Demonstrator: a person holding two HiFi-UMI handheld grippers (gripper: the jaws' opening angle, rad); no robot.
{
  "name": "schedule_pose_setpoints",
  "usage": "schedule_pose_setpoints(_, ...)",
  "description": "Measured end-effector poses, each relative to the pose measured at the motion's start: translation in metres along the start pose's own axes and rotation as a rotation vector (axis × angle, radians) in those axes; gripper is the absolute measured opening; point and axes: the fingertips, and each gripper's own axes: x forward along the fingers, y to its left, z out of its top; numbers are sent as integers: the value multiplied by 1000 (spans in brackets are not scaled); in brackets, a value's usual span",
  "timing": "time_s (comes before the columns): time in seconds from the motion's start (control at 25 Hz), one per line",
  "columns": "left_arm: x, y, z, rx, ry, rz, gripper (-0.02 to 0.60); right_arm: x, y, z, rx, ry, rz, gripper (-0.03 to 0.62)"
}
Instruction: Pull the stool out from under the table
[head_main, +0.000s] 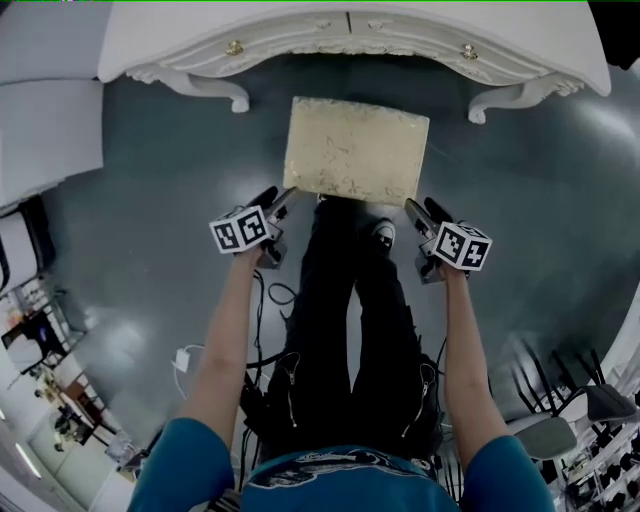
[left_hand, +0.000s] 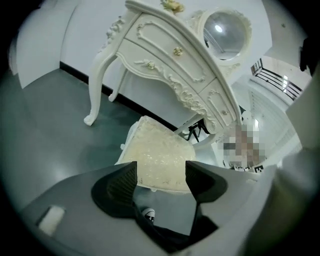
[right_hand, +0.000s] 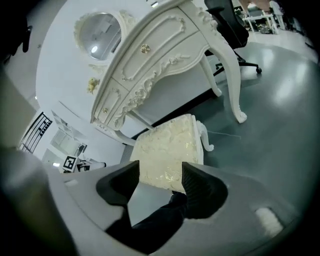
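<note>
Stool: the cream cushioned stool (head_main: 356, 150) stands on the dark floor (head_main: 150, 200) just ahead of both grippers. Its far edge is close to the front of the white carved table (head_main: 350, 40), and most of its top is clear of the table top.
Long axis: the rectangular top runs left to right across the person, parallel to the table front. One long edge faces back toward the fingertips.
Left gripper: the left gripper (head_main: 278, 203) sits at the stool's near left corner. Its dark fingers (left_hand: 122, 185) are spread wide, with nothing clamped between them.
Right gripper: the right gripper (head_main: 420, 212) sits at the near right corner. Its fingers (right_hand: 198, 186) are likewise apart and empty.
Direction from the fingers: the near edge of the stool lies straight ahead of each pair of tips and shows in the gap between them. The seat extends forward and inward from each gripper.
Nearer side: the left tips look closest, seemingly at the corner itself, while the right tips are just beside theirs. The wide-angle views leave it unclear whether either one actually touches.
Behind the fingers: the person's legs (head_main: 340, 300) and a shoe (head_main: 384, 232) are directly behind the near edge, in the path of the pull.
Judgement: the grip has not been taken. Each gripper would need to advance a little over its corner and close before drawing the stool back, evenly on both sides so that it does not swing.
</note>
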Motion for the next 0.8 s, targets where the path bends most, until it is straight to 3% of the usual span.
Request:
schedule_pose_setpoints(0.32, -52, -106, 29, 181, -45, -91, 288, -69, 87, 47, -18, -94, 112, 212)
schedule_pose_setpoints(0.48, -77, -160, 49, 253, -100, -139, 236, -104, 130, 72, -53, -135, 181, 204)
schedule_pose_setpoints(0.8, -134, -248, 79, 414, -207, -187, 236, -173, 190, 116, -123, -213, 291, 182)
